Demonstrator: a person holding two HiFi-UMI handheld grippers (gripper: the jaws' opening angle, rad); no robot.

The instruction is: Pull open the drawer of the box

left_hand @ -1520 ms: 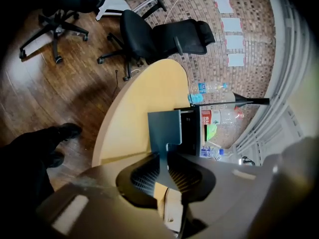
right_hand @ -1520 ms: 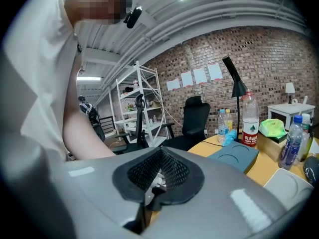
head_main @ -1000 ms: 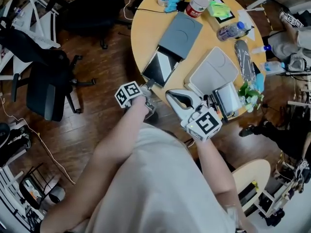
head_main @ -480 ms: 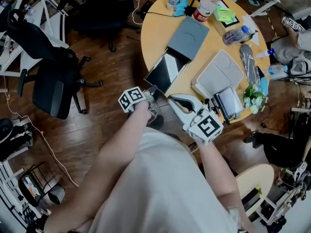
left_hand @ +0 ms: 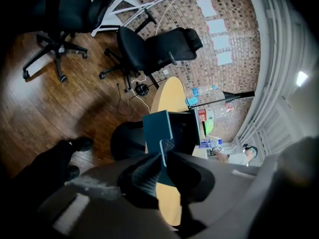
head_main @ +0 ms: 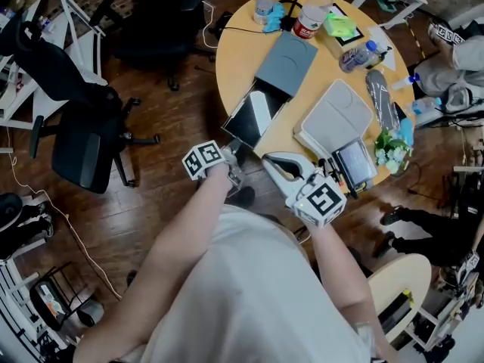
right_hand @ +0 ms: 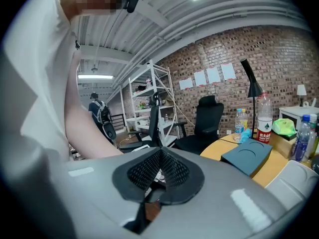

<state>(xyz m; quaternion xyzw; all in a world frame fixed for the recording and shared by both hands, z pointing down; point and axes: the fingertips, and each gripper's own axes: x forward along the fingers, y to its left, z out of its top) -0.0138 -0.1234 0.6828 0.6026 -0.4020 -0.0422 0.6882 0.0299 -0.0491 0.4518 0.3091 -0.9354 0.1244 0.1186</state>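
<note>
A slate-blue flat box lies on the round wooden table. Its drawer stands pulled out over the table's near edge, showing a black-and-white inside. My left gripper is at the drawer's front. In the left gripper view its jaws are closing on the thin pull tab of the teal drawer front, and the pads press on it. My right gripper hovers off the table edge to the right of the drawer. It is shut with nothing in it, and the box lies ahead to its right.
A white flat case, a small screen device, a dark board, a plant and bottles share the table. Black office chairs stand on the wooden floor to the left. A shoe shows below the drawer.
The head view has shifted a little. The left gripper stays at the drawer's front, with the drawer out in every frame. The right gripper keeps its place beside it.
</note>
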